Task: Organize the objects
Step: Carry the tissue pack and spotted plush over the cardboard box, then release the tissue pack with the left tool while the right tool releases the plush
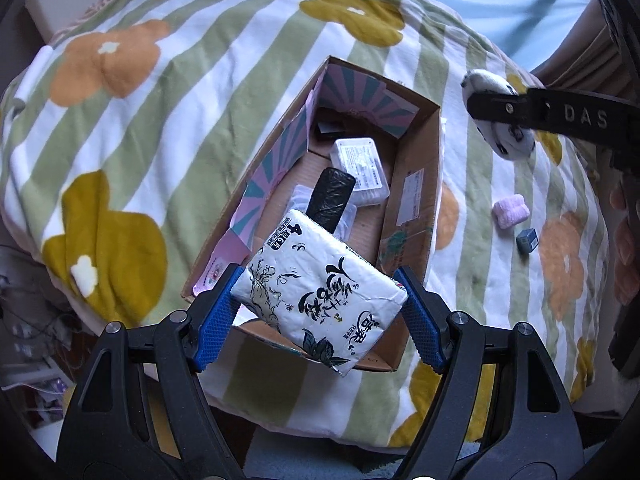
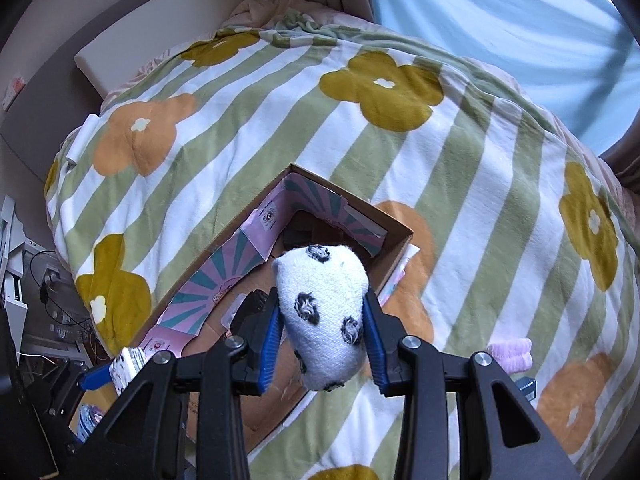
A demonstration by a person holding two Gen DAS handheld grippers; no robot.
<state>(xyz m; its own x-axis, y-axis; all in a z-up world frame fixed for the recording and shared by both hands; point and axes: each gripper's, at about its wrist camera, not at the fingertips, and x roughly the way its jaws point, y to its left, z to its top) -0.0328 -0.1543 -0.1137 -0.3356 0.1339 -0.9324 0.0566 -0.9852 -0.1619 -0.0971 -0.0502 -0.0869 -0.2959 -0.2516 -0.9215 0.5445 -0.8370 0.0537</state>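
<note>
A: Left wrist view, nearest first: left claw (image 1: 320, 298) is clamped on a white tissue pack (image 1: 316, 292) with black ink-style print, blue pads (image 1: 218, 320) pressing both its short sides. Pack is tilted, hanging over the near end of the cardboard box (image 1: 408, 216).

B: Box contents?

A: Past the pack, toward 12 o'clock: a black roll (image 1: 330, 198) lying on a clear plastic item, then a white lidded plastic container (image 1: 362, 168), then something dark in the far corner, can't tell what. Inner walls are pink with teal ray print. Box sits on the bed, on a blanket (image 1: 160, 120) with green and white stripes and orange and mustard flowers.

B: Right side?

A: Right claw (image 2: 324, 334) is narrow, gripping a white plush toy with black spots (image 2: 324, 312), blue pads on both flanks. It hangs above the right half of the box (image 2: 396, 236), near the far end. In the left view the same toy shows at 2 o'clock (image 1: 508, 144), pinched in the black fingers.

B: Loose items?

A: On the blanket at 3 o'clock of the box: a pink fluffy piece (image 1: 509, 210), and just beside it a small grey-blue cube (image 1: 527, 240). Well apart from the box. Far side at 12: light blue curtain (image 2: 500, 28).
</note>
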